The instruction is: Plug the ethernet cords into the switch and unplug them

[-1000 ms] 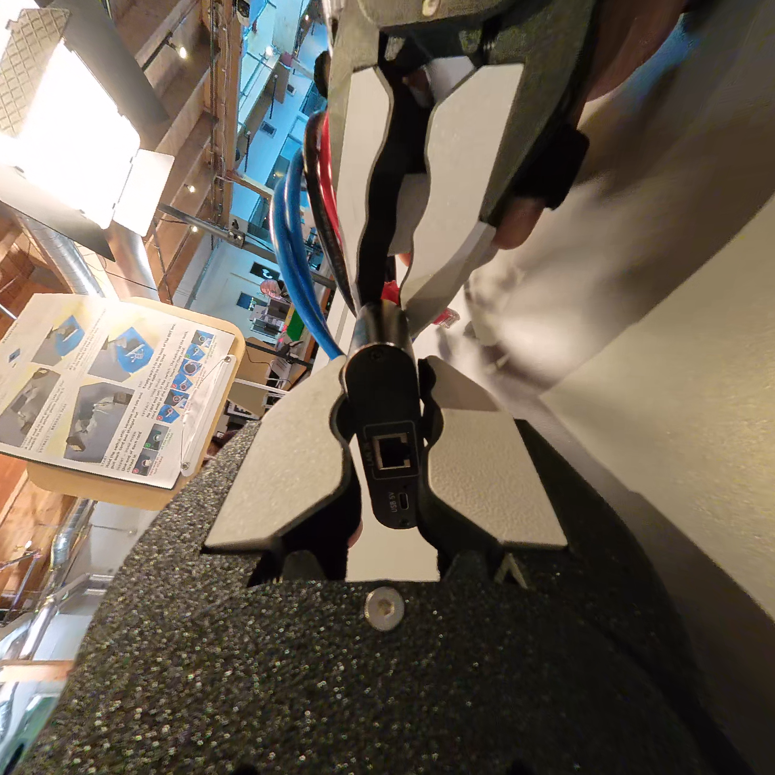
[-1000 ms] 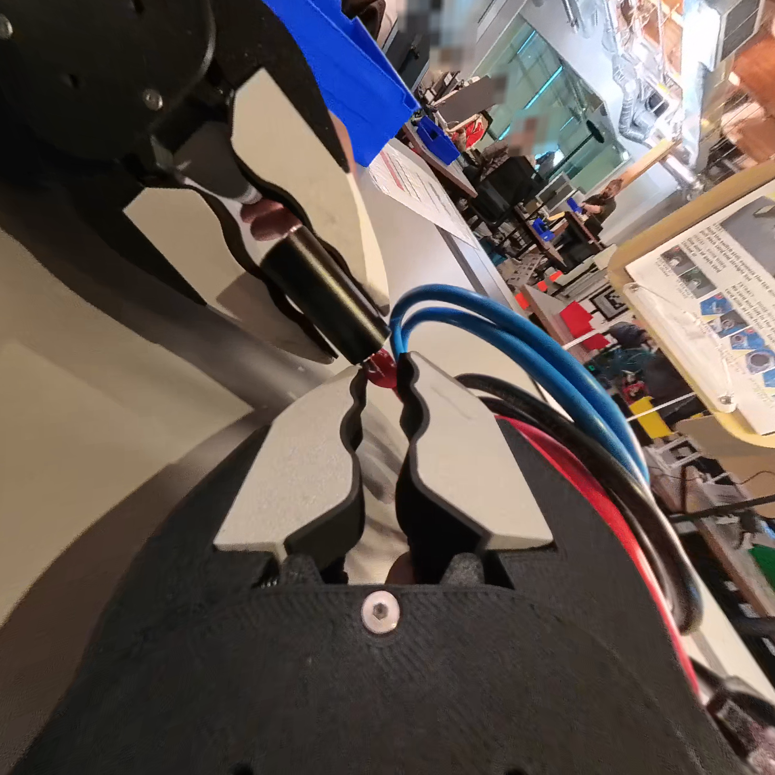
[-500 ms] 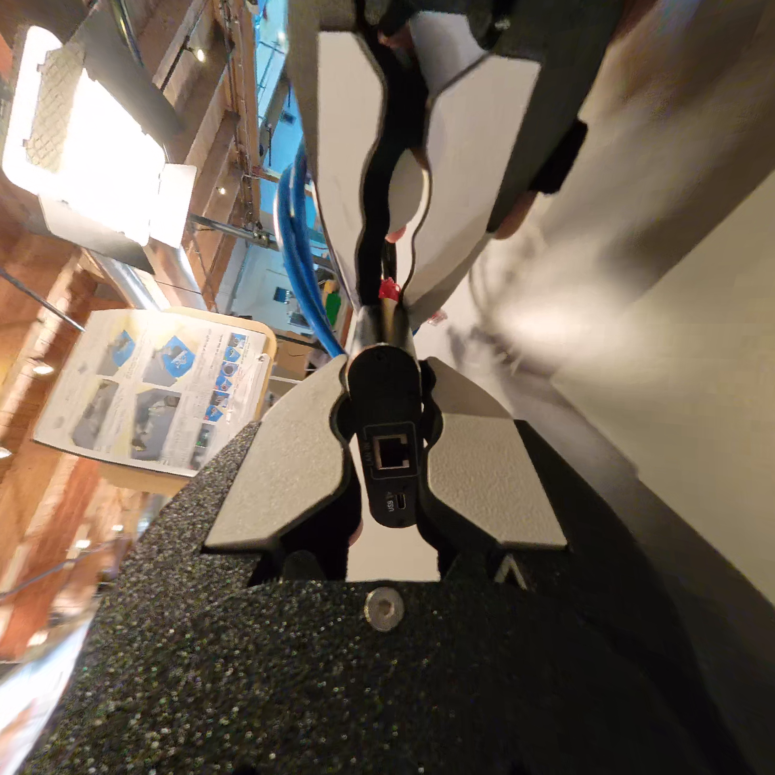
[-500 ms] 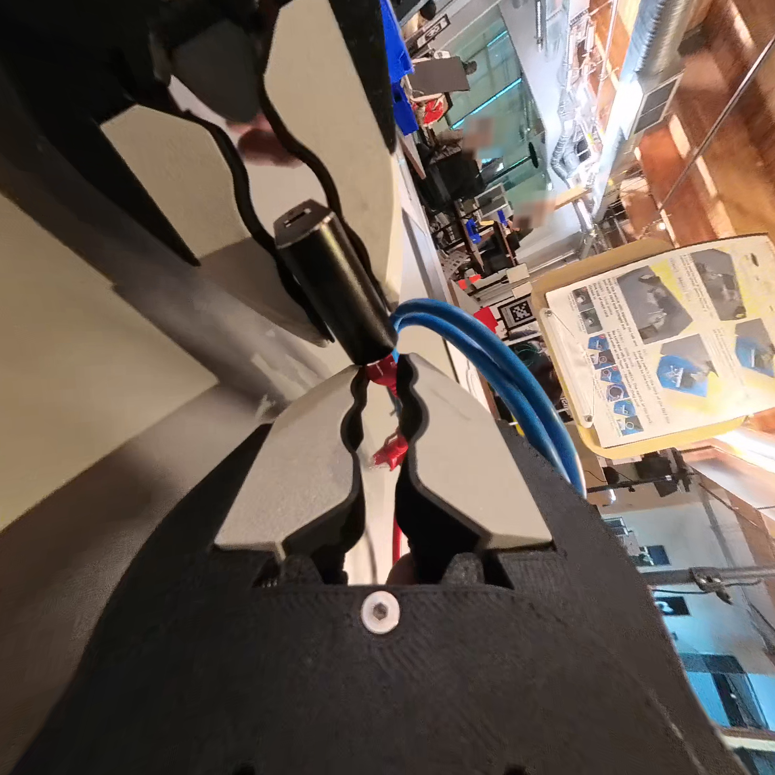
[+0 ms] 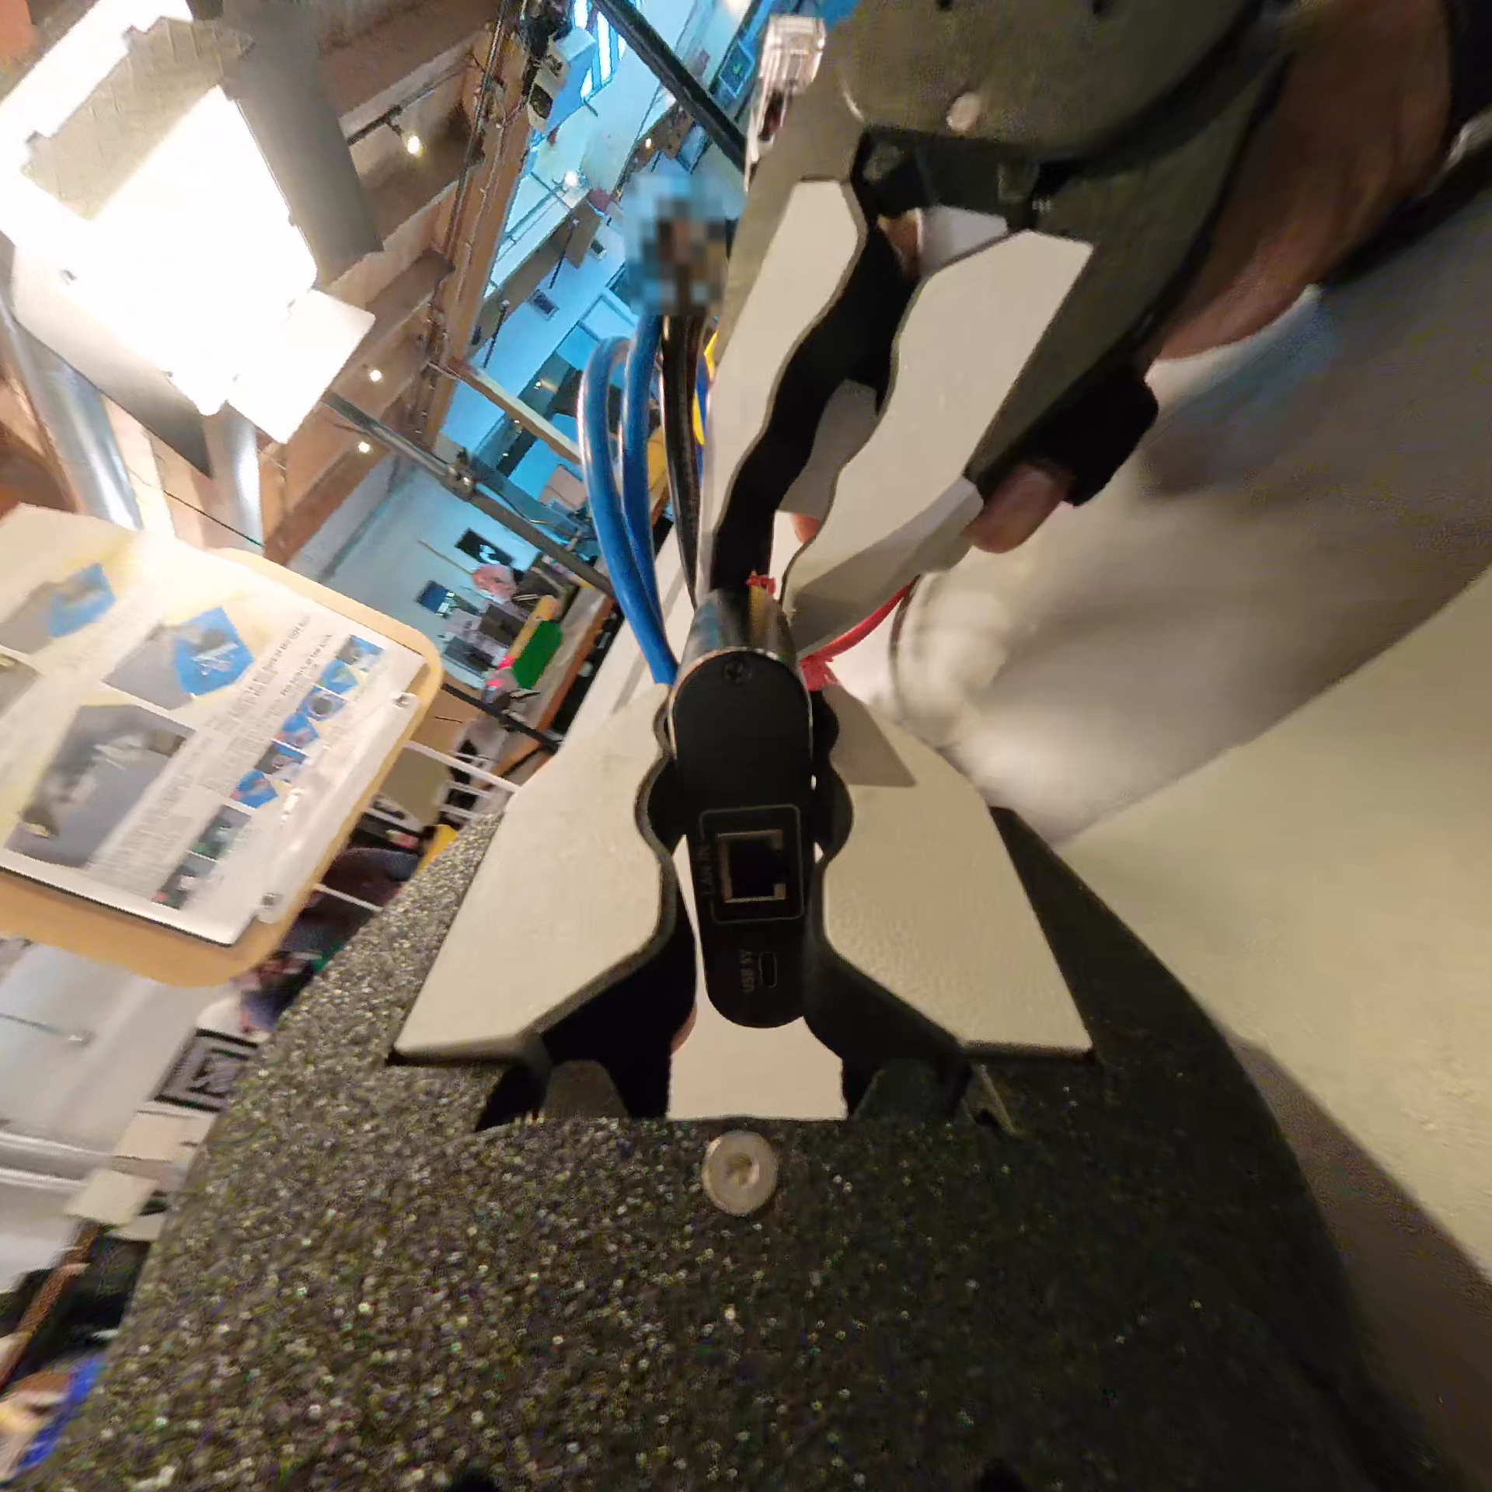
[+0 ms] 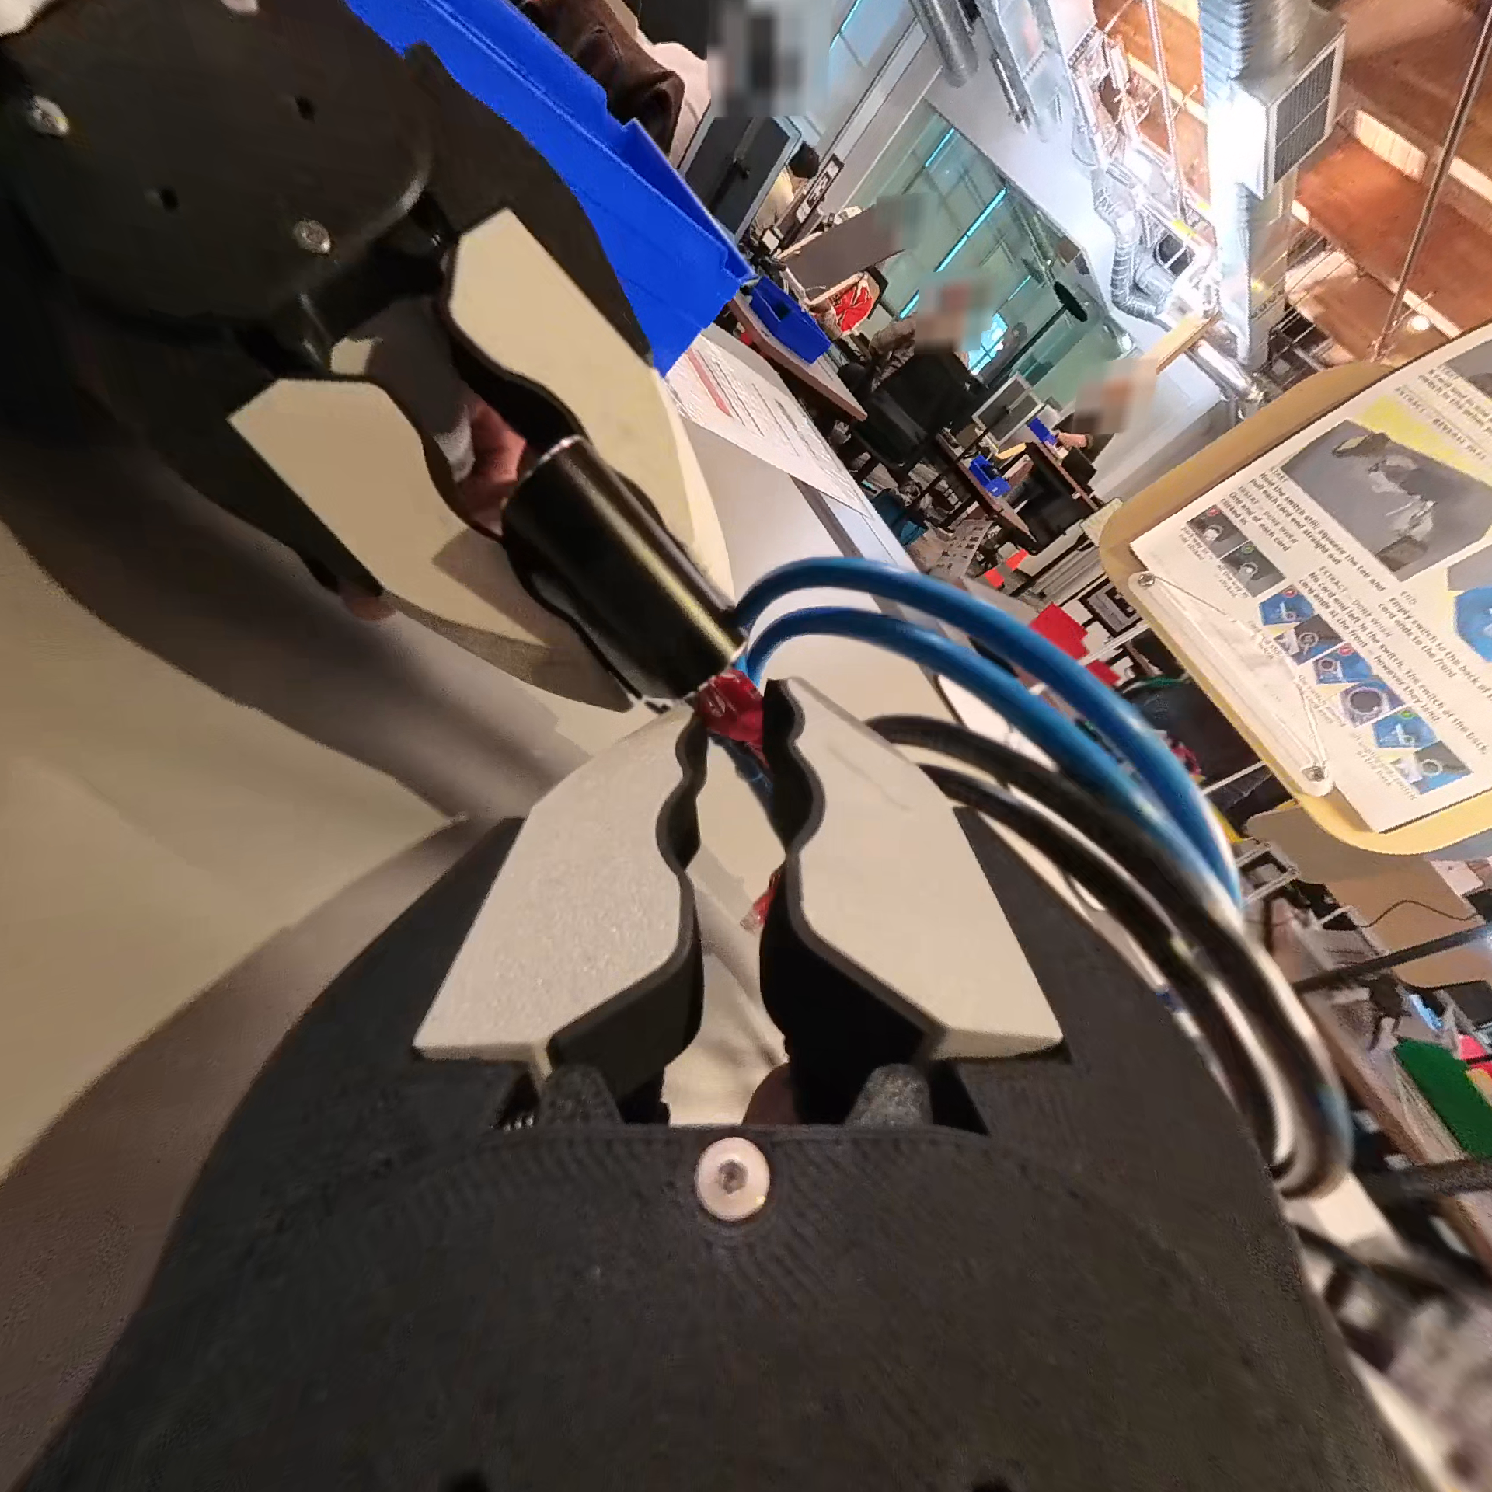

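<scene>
Between the fingers of the left gripper (image 5: pixel 743 815): the switch (image 5: pixel 744 815), a small black oblong box, pinched at its sides and held in the air with one empty port facing the camera.

At the far end of the switch: two blue cords (image 6: pixel 1009 646) and a black cord (image 6: pixel 1074 815), running out of it and looping away to one side. Whether each is fully seated cannot be told.

Against that same far end: a red plug (image 6: pixel 731 710), held between the tips of the right gripper (image 6: pixel 731 731), whose fingers are nearly pressed together on it; a red cord (image 5: pixel 868 634) trails off beside the switch.

Beyond the switch: a wooden board with a printed sheet (image 5: pixel 178 727); a blue bin (image 6: pixel 565 161).

Step in hand, by judgement: working the red plug at the switch's far face; whether it is going in or coming out cannot be told. The next move calls for the left gripper to hold the switch steady while the right moves the plug straight along the socket's line, minding the latch tab.
</scene>
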Demonstrator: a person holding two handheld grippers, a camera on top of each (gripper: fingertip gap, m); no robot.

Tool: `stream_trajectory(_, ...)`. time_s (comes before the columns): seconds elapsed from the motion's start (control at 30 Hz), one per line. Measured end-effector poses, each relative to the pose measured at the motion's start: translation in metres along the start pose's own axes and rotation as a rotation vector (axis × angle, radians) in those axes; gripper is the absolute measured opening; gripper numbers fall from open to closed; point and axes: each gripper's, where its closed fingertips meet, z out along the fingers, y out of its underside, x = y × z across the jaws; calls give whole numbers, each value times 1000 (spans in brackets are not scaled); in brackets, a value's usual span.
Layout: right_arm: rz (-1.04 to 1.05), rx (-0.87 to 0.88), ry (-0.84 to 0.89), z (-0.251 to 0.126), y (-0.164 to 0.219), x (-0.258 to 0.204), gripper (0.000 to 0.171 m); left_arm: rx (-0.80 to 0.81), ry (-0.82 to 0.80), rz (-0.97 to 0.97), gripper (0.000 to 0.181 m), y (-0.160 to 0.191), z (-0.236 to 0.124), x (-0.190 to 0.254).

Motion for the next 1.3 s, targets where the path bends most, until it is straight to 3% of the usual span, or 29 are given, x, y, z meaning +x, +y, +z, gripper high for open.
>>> stream_trajectory(0.2, 9, -25, -36, 0, 7, -3, 13, -84, -49, 243, 29, 4, 2, 3)
stream_trajectory(0.37, -131, 51, -117, -9, 5, -18, 14, 28, 101, 15, 29, -2, -5, 18)
stream_trajectory(0.53, -166, 97, -98, -11, 0, -22, 16, 75, 144, -76, 28, -3, -8, 18)
stream_trajectory(0.7, -103, 140, -149, -16, -5, -23, 18, 96, 173, -91, 29, -5, -11, 22)
stream_trajectory(1.3, -189, 78, -151, -13, 5, -30, 16, 117, 203, -87, 28, -9, -14, 26)
